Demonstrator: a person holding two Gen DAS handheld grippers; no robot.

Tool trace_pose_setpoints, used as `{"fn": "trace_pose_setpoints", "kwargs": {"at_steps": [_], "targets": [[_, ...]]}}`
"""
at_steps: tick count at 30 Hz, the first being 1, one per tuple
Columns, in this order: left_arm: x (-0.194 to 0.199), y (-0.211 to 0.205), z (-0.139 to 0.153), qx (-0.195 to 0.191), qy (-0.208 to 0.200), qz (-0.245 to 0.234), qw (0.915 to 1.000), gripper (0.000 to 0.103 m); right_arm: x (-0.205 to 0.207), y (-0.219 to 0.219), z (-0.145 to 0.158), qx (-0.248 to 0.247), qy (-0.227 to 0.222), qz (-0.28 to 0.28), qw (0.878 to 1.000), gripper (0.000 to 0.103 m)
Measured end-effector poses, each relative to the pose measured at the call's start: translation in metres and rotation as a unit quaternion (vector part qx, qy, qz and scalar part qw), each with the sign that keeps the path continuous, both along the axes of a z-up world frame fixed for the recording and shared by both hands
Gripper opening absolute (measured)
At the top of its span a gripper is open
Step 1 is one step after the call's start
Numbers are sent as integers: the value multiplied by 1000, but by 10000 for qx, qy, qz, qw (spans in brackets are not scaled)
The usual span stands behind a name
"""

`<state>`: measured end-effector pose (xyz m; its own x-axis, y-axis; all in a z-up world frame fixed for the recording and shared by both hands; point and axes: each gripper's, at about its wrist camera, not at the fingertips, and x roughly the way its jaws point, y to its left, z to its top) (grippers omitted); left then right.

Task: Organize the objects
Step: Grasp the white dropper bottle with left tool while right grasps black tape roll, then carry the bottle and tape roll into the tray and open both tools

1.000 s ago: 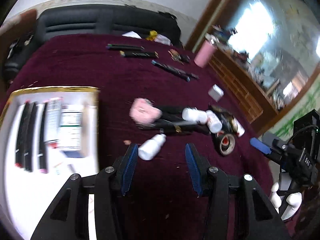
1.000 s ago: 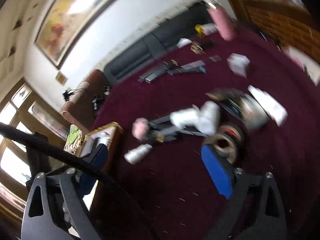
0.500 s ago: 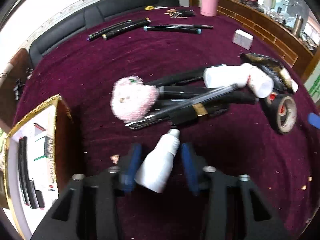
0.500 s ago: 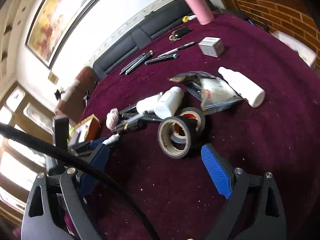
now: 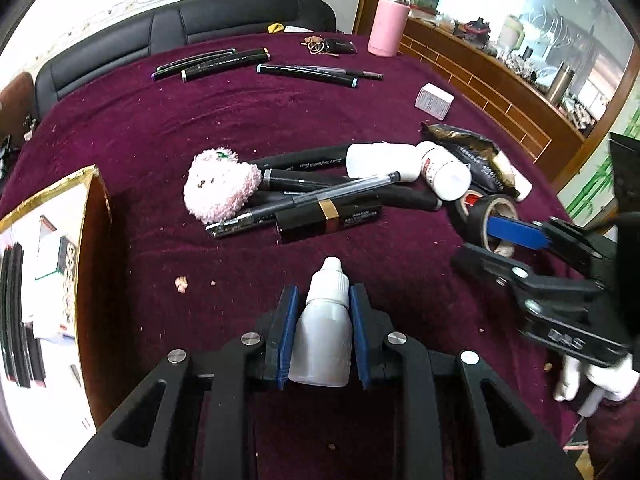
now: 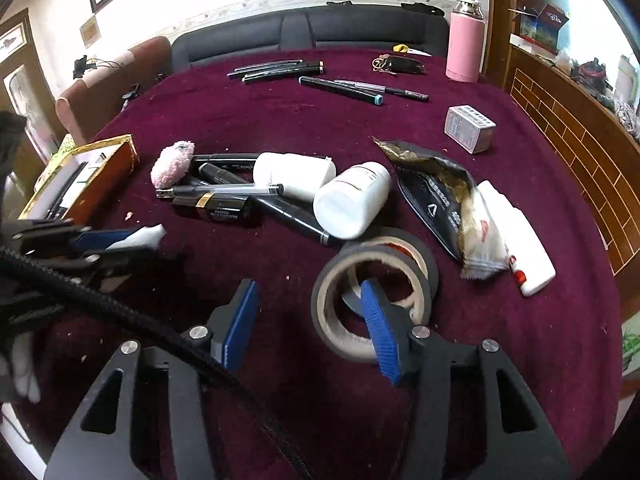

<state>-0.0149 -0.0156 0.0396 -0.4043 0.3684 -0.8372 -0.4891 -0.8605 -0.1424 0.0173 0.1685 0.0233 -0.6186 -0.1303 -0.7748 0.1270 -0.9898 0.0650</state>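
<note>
My left gripper [image 5: 321,328] now has its jaws clamped on the small white plastic dropper bottle [image 5: 323,332], cap pointing forward; half a second ago that bottle lay loose on the cloth between spread jaws, so the first pick is made. I judge it should go next to the gold-rimmed open box [image 5: 86,216] at my left, which already holds pens and cards.

My right gripper [image 6: 310,320] has its jaws wide apart, and its right finger now sits inside the hole of the upper black tape roll [image 6: 370,300], where a moment ago it hung short of it. The roll's near wall stands between the jaws, so closing should pinch that wall. A second roll lies under it, touching, and might drag along.

Beyond the jaws, the heap of black markers, a clear pen [image 5: 344,190], a pink fluffy ball [image 5: 220,188] and two white pill bottles [image 6: 352,200] sits close, so the tape should lift straight up. The maroon-clothed desk [image 5: 240,120] is bare between heap and box, giving the left gripper an easy lane; the box's raised wall is the edge to clear.
</note>
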Motion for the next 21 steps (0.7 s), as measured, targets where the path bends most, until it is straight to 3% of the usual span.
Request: {"fn": "trace_pose_setpoints", "kwargs": {"at_steps": [1,3,6,8,14,21], "targets": [[0,-1,0,35,1,18,10000,21,-1,1,0,98,7,-42,9999,40],[3,-6,2,139,-10,66,9999,21,-2,5,2,159,-31,-122,9998,20],[8,-16,6,301,11,150,9994,21,3,16,6,-117,-137,-114,9998,11],[14,-25,9,436,31,193,9989,22,9,19,10,-249,-113,-144,9995,8],[25,-45,16,724,71,317,9968,22,26,31,32,-1357,-35,-35,9907,8],[37,-91,33,1071,226,659,9918,22,39,-17,64,-1522,134,556,9867,8]]}}
